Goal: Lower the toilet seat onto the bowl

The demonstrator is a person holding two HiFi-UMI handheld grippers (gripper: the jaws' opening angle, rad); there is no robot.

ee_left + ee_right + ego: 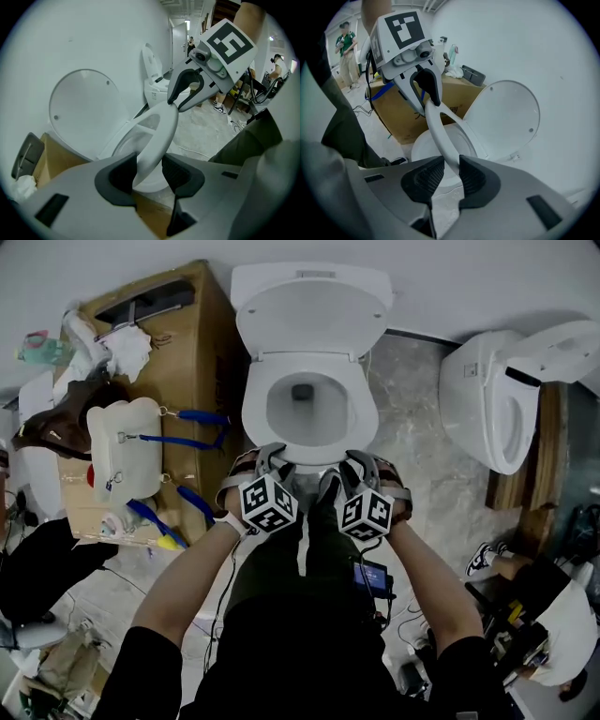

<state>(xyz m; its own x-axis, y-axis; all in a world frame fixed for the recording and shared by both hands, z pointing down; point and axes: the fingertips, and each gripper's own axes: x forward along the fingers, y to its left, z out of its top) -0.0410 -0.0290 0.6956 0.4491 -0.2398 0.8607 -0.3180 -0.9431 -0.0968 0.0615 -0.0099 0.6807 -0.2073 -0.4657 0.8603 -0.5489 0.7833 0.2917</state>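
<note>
The toilet seat [159, 129] is partway down. It slants over the bowl [423, 146] in the upper middle of the head view, and its front rim is not yet resting on the bowl. The lid [309, 320] stands open at top centre. The right gripper [451, 176] is pinched on the seat's front rim. Beside it, the left gripper [149, 174] straddles the same rim with its pads apart and a sliver of gap, so it seems to guide more than grip. What looks to be left is the last short descent and the release.
</note>
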